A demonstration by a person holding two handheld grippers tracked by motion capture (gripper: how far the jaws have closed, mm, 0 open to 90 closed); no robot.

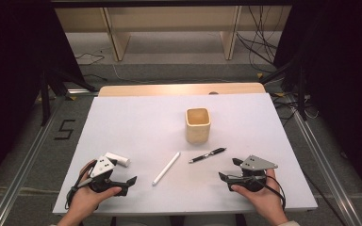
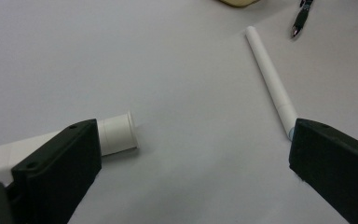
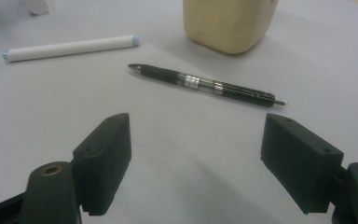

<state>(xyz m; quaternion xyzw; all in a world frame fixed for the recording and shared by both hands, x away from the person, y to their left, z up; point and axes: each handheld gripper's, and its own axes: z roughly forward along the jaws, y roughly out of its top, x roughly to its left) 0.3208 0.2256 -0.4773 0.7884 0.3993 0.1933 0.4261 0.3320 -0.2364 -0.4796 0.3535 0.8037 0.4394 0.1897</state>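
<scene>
On the white table stands a pale wooden cup, upright and empty as far as I see. In front of it lie a black pen and a long white pen. A short white tube lies at the near left. My left gripper rests open beside the tube, jaws wide with bare table between them; the tube sits partly behind one jaw. My right gripper is open too, a little short of the black pen.
Beyond the table's far edge a light wooden frame stands on the floor, with cables trailing at the right. Dark stands flank both sides. Bare table surface lies left of the cup.
</scene>
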